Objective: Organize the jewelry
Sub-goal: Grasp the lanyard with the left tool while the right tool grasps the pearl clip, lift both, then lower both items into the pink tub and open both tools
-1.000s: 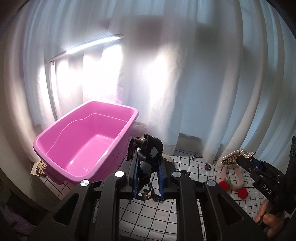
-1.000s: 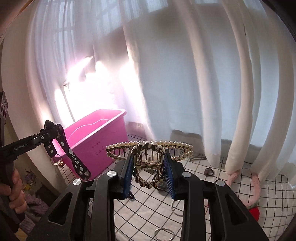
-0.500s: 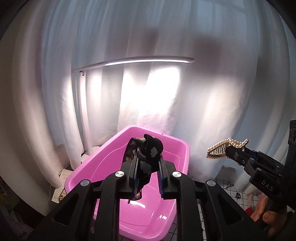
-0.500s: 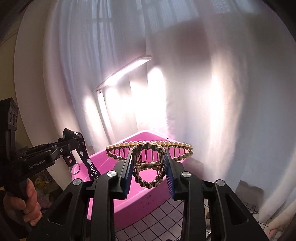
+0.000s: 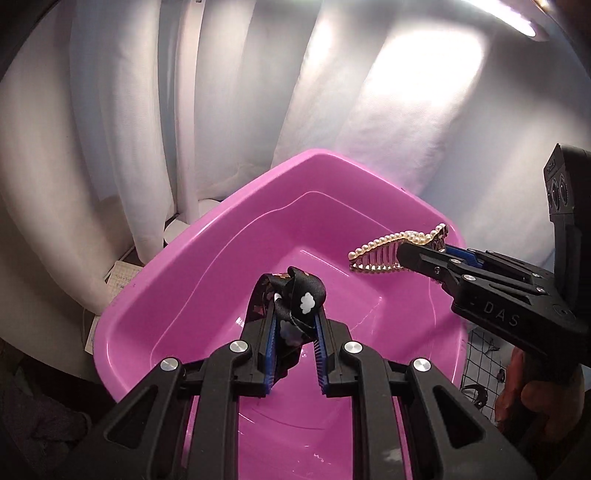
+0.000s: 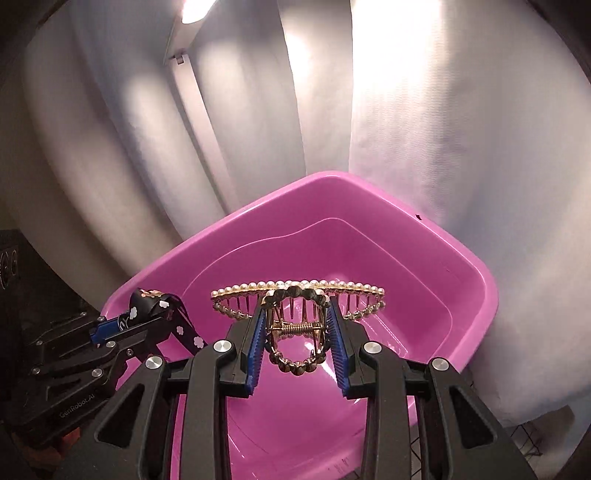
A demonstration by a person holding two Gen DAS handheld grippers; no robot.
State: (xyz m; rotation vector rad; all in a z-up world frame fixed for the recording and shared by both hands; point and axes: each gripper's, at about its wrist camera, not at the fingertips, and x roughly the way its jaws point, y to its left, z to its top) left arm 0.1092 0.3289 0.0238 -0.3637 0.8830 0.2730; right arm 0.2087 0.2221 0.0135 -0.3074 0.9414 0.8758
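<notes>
My left gripper is shut on a black strap with white cloud prints and holds it above the inside of the pink tub. My right gripper is shut on a gold hair claw edged with pearls, also above the pink tub. In the left wrist view the right gripper and the hair claw hang over the tub's right side. In the right wrist view the left gripper and the strap are over the tub's left rim. The tub's visible floor is bare.
White curtains hang close behind the tub, lit by a lamp bar. A white lamp post stands behind the tub's left corner. A black-gridded tabletop with small items shows to the right of the tub.
Both grippers have swung left from the table and come down over the pink tub, each still holding its item. The tub now fills the lower views.
</notes>
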